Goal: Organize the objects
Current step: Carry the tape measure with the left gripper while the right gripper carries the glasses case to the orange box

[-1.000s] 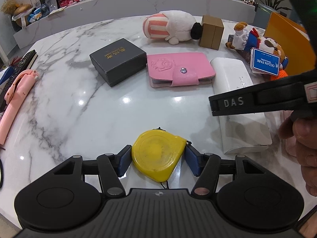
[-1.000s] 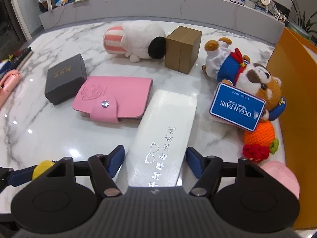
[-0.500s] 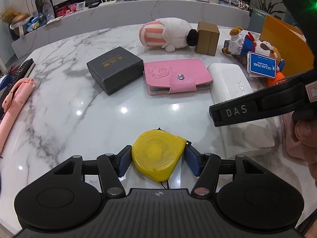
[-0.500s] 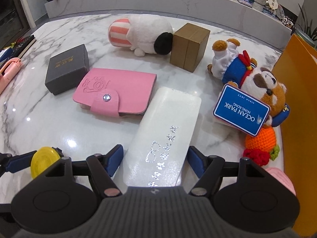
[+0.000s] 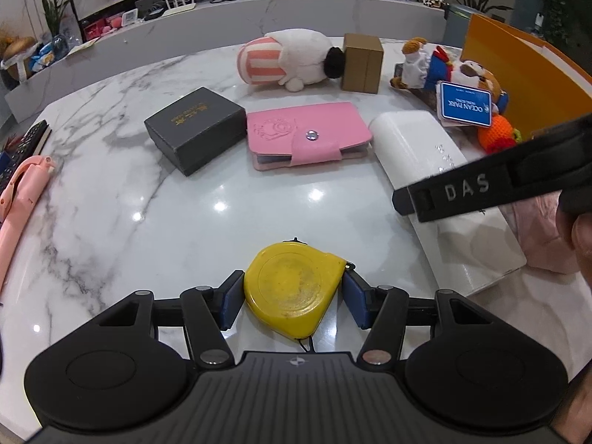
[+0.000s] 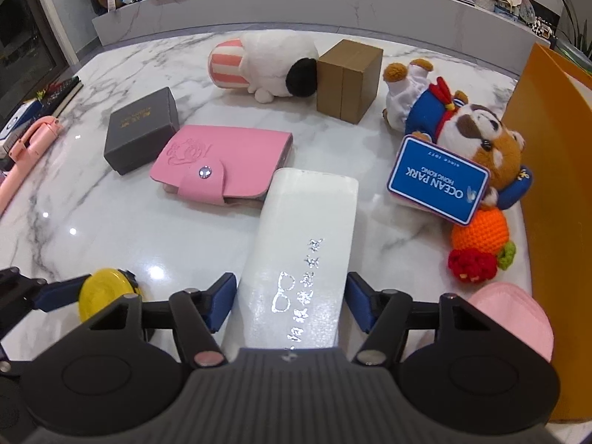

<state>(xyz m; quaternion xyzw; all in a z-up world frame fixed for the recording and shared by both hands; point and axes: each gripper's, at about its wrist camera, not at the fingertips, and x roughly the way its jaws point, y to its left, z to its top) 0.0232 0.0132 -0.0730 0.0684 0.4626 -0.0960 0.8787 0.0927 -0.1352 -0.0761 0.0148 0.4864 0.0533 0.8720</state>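
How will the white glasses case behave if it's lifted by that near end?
The white glasses case looks rigid, so it probably won't flex. Its glossy shell may slip between the pads. The closing right tool straddles only its near end, so the long far end may sag. It lies flat on the marble table, so it's unlikely to roll.

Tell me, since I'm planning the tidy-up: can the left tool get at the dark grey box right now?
Probably not yet: the left tool is closing around the yellow tape measure. The marble ahead toward the dark grey box lies bare.
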